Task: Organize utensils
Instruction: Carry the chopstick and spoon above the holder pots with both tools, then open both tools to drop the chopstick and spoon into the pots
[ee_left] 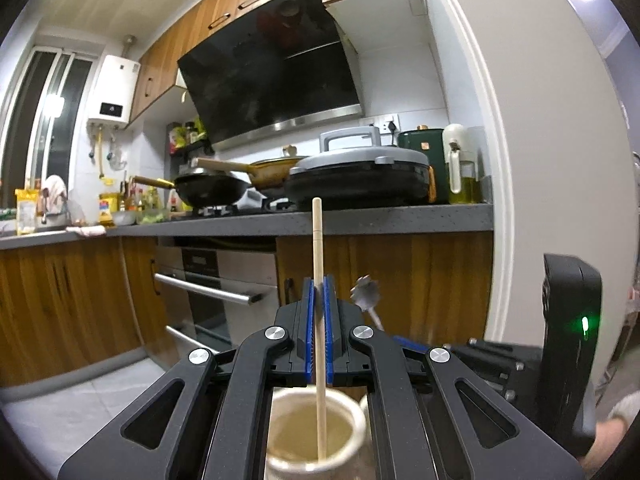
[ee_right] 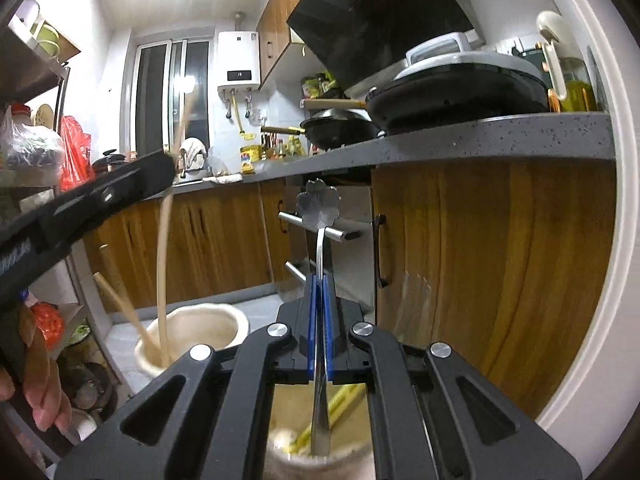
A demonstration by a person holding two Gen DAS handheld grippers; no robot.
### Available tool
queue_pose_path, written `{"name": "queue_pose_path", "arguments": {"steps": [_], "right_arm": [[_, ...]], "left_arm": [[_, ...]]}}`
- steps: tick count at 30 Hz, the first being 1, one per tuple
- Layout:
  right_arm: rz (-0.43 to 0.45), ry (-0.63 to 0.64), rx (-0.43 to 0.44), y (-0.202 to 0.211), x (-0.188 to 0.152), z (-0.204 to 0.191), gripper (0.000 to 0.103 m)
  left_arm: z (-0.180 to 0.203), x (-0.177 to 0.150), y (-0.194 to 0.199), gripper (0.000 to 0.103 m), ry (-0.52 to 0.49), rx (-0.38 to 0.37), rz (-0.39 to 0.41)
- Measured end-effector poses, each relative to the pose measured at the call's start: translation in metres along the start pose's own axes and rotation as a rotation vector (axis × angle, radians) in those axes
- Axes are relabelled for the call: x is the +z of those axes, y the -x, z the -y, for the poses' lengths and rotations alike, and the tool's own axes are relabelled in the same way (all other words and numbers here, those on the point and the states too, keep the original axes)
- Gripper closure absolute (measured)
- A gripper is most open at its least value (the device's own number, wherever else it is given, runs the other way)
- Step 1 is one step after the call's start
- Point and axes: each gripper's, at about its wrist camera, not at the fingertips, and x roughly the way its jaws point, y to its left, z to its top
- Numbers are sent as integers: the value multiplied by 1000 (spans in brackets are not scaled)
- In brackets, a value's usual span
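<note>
My left gripper (ee_left: 319, 286) is shut on a wooden chopstick (ee_left: 317, 240) held upright, its lower end inside a cream ceramic cup (ee_left: 352, 424) below the jaws. My right gripper (ee_right: 319, 278) is shut on the handle of a metal spoon (ee_right: 319, 205) with a flower-shaped bowl pointing up; its lower end sits in a second cream cup (ee_right: 280, 452) that holds yellow-green sticks (ee_right: 340, 404). The right wrist view shows the left gripper's black body (ee_right: 92, 200), its chopstick (ee_right: 163, 264) and the first cup (ee_right: 192, 328) with another wooden stick leaning in it. The spoon also shows in the left wrist view (ee_left: 365, 295).
A grey kitchen counter (ee_left: 400, 218) runs across behind, with a wok (ee_left: 212, 190), a yellow pan and a lidded grill pan (ee_left: 360, 176). Wooden cabinets and an oven with a steel handle (ee_left: 208, 288) stand below. A cluttered shelf (ee_right: 36, 152) stands at the left.
</note>
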Motion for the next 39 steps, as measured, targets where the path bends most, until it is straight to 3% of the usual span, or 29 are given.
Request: {"name": "queue_pose_path", "arguments": {"steps": [8,22,37,39], "right_arm": [[-52,-23,-80,34,-16,4,102],[-82,-54,-52,34,-32,10,102],[-84,-57,-49,34,-32,11,101],[-85,-55,-50,33,-32,11,100]], "left_arm": [[7,-17,17,98,5,-10,-106],[1,-52,14,98,58,4,-268],[5,-57,15,97,35,14,-277],[4,-57,16,89,36,17,-278]]}}
